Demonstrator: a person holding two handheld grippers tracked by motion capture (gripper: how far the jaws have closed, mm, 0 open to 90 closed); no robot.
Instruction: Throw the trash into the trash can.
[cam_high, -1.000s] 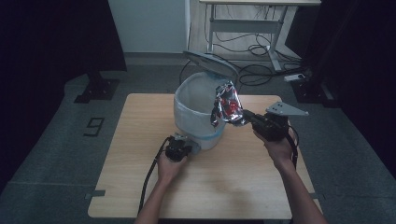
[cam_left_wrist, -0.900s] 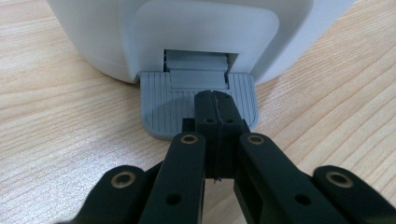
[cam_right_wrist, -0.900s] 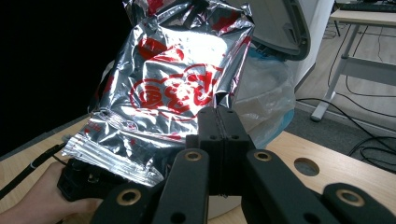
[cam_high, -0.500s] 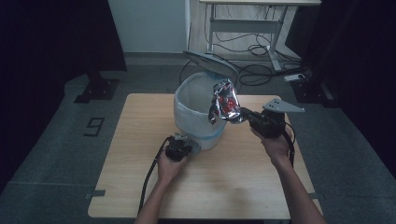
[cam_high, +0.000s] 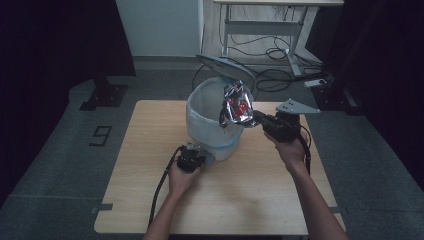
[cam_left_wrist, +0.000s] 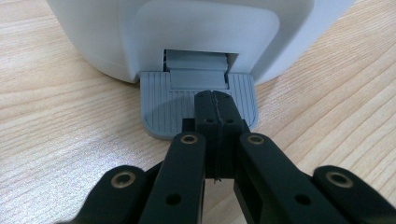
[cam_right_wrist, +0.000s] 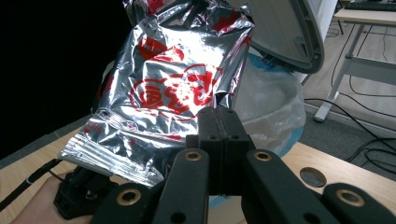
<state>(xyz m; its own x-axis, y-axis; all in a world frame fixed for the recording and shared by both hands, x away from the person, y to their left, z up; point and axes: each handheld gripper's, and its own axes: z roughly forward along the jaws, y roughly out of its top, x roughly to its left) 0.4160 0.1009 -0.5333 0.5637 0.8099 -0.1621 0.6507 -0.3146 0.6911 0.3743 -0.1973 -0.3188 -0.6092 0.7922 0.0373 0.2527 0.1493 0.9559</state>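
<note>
A white pedal bin (cam_high: 207, 125) with a clear liner stands on the wooden table (cam_high: 145, 165), its lid (cam_high: 225, 67) raised. My left gripper (cam_high: 202, 158) is shut, and its tips (cam_left_wrist: 212, 95) rest on the bin's grey pedal (cam_left_wrist: 163, 107) with nothing between the jaws. My right gripper (cam_high: 253, 116) is shut on the lower edge of a crumpled silver foil bag with red print (cam_high: 236, 102), held upright at the bin's right rim. In the right gripper view the bag (cam_right_wrist: 168, 93) rises above the gripper (cam_right_wrist: 219, 112), with the lid (cam_right_wrist: 285, 32) and liner (cam_right_wrist: 271, 107) behind it.
Behind the table stand a metal desk frame (cam_high: 260, 30) and loose cables (cam_high: 280, 75) on the floor. A floor marking shaped like a 9 (cam_high: 101, 135) lies to the left. Dark stands flank both sides. The table has a round cable hole (cam_right_wrist: 313, 176) near my right hand.
My right gripper has lifted the foil bag slightly and brought it a little left, toward the bin's mouth. The left gripper has stayed on the pedal.
</note>
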